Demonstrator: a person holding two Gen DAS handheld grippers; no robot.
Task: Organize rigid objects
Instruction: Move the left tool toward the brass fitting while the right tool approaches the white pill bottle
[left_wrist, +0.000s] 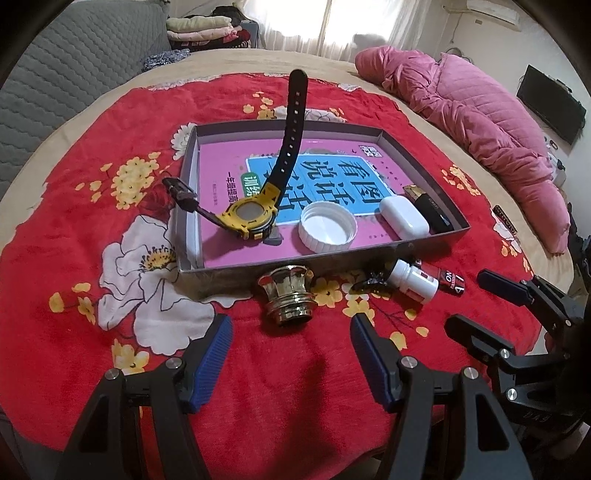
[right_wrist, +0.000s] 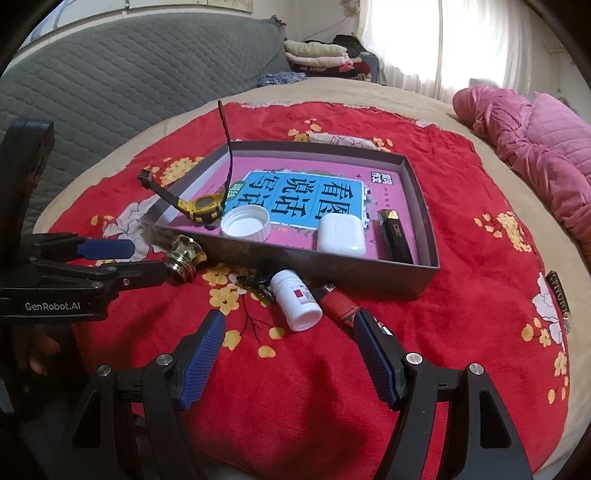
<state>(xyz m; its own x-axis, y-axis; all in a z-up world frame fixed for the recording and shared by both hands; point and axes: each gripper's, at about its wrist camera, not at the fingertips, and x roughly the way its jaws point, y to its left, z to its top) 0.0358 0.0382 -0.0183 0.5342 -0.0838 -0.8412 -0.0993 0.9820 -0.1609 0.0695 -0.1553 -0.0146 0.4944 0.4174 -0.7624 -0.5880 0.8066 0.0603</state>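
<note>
My left view showed the gold knob (left_wrist: 287, 295) whole; my right view (right_wrist: 183, 258) half hid it behind my left claw (right_wrist: 146, 260). It lay shiny on the bed before the tray (left_wrist: 236, 271), holding one watch (left_wrist: 249, 216), cap (left_wrist: 328, 227), case (left_wrist: 404, 218). My left claw (left_wrist: 291, 352) and right claw (right_wrist: 290, 349) gaped wide, empty.

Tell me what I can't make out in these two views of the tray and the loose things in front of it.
- Small black object: too small and dark in both views to identify.
- Red packet: right gripper's fingers cover its near end in the right wrist view.
- White bottle label: too blurred to read.
</note>
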